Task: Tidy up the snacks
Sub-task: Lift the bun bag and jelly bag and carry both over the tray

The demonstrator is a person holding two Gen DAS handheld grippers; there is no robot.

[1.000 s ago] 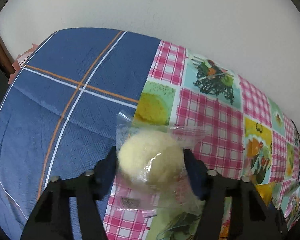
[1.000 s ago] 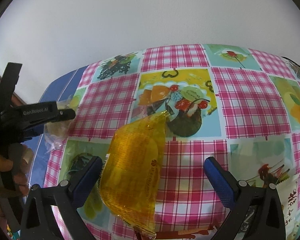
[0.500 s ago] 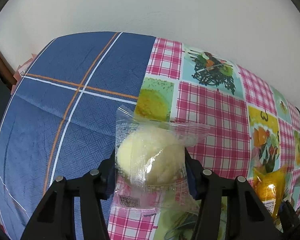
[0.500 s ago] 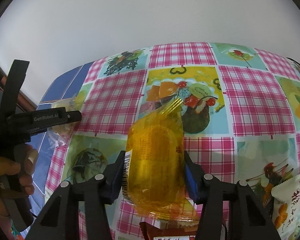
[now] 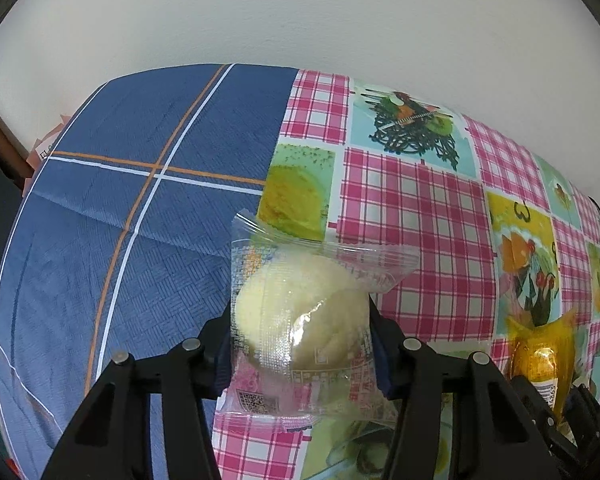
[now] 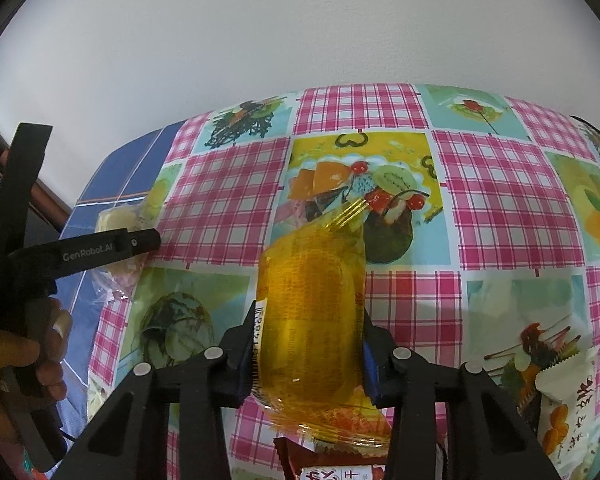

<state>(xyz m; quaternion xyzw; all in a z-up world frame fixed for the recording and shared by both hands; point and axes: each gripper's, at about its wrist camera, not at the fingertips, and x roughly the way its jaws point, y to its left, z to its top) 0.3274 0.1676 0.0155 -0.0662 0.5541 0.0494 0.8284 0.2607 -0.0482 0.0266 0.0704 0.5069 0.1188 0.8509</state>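
While each claw grips, clear wrapper (image 5: 300,320) encloses pale cake.

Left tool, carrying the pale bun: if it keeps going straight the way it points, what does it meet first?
Probably only the tablecloth: the left tool, shut on the wrapped bun, points at the seam between the blue cloth and the pink checked tablecloth. No snack lies ahead; depth is unclear.

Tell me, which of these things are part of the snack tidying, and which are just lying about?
Part of the job:
- pale bun in clear wrapper, held in the left hand-held gripper
- orange-wrapped snack, held in the right hand-held gripper
- white snack packet
- red-brown packet

Just lying about:
- pink checked tablecloth
- blue cloth
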